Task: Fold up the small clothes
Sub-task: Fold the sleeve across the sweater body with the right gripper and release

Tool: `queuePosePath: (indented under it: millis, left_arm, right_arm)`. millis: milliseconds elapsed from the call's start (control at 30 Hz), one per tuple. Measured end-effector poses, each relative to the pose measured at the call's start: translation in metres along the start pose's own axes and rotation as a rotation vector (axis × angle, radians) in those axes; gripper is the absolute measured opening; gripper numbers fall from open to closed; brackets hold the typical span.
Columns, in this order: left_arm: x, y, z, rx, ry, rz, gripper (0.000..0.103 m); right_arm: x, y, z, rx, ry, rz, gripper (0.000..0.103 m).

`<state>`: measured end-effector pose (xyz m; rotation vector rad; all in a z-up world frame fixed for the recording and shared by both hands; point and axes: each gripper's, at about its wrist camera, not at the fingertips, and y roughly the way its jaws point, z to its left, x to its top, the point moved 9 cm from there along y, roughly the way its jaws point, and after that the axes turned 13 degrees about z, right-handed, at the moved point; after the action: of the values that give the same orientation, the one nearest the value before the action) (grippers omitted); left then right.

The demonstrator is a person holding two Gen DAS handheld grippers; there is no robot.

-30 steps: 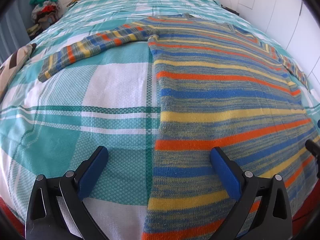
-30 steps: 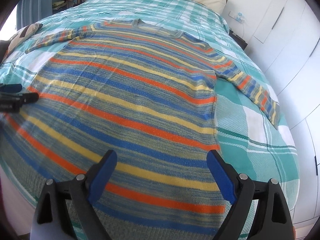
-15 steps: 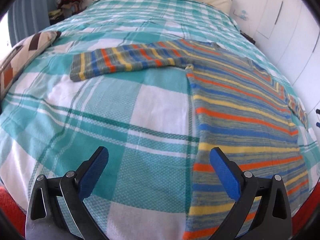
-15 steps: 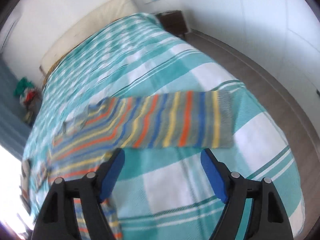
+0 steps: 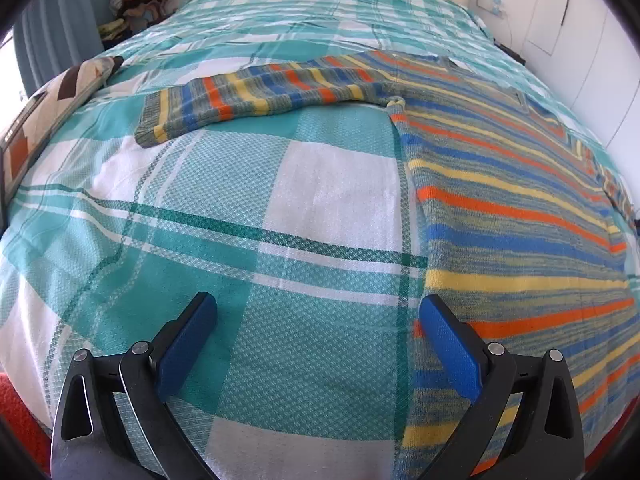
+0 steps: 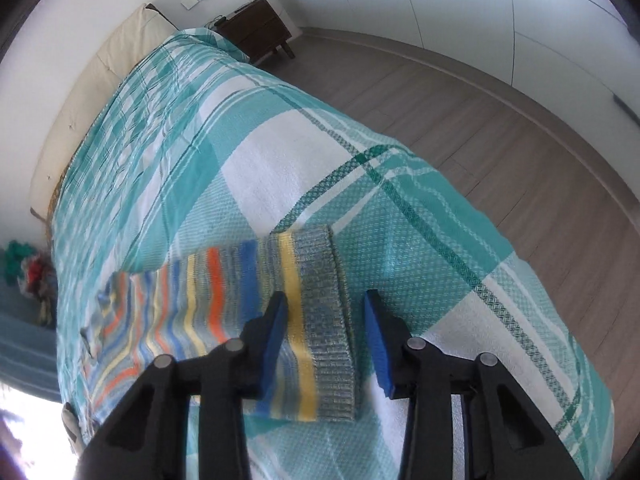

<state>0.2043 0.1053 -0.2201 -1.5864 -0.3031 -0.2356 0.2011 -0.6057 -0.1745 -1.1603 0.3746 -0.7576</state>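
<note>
Left claw (image 5: 318,344): jaws wide, empty, over bare bedspread (image 5: 224,240) beside the sweater's side seam.
Striped sweater (image 5: 520,208): flat on the bed, hem toward its foot edge, sleeves running out toward each side edge.
Right claw (image 6: 325,342): just been closing, jaws straddling the right sleeve cuff (image 6: 324,320), gap visible at one pad; nearer arm.

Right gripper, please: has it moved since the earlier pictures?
Yes: right gripper went from sweater body to sleeve cuff by bedspread edge, jaws just closing around it.
</note>
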Motion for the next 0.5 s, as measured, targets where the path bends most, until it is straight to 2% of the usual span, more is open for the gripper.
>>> queuePosePath:
  millis: [33, 100, 167, 233, 300, 333, 400, 500]
  left_arm:
    - [0.0, 0.0, 0.0, 0.006, 0.004, 0.0, 0.102]
    - [0.0, 0.001, -0.001, 0.009, 0.005, -0.001, 0.102]
    - [0.0, 0.001, -0.001, 0.004, 0.002, 0.001, 0.102]
    - [0.0, 0.0, -0.001, -0.002, -0.002, 0.001, 0.102]
    - [0.0, 0.0, -0.002, -0.008, -0.006, 0.001, 0.102]
    - [0.0, 0.0, -0.002, -0.01, -0.008, 0.001, 0.102]
    - [0.001, -0.001, -0.003, -0.018, -0.011, 0.002, 0.102]
    - [0.001, -0.002, -0.003, -0.034, -0.011, 0.002, 0.102]
  right_arm:
    - [-0.002, 0.005, -0.001, -0.02, -0.011, 0.021, 0.004]
    - [-0.002, 0.002, -0.001, -0.056, -0.025, 0.013, 0.003]
    - [-0.001, -0.013, 0.005, -0.162, -0.054, -0.028, 0.003]
    - [-0.001, -0.037, 0.03, -0.293, -0.162, -0.095, 0.003]
    - [-0.007, -0.064, 0.077, -0.372, -0.321, -0.176, 0.003]
    - [-0.014, -0.074, 0.105, -0.377, -0.394, -0.204, 0.003]
    - [-0.031, -0.087, 0.162, -0.299, -0.502, -0.213, 0.003]
    - [-0.058, -0.084, 0.246, -0.091, -0.59, -0.147, 0.003]
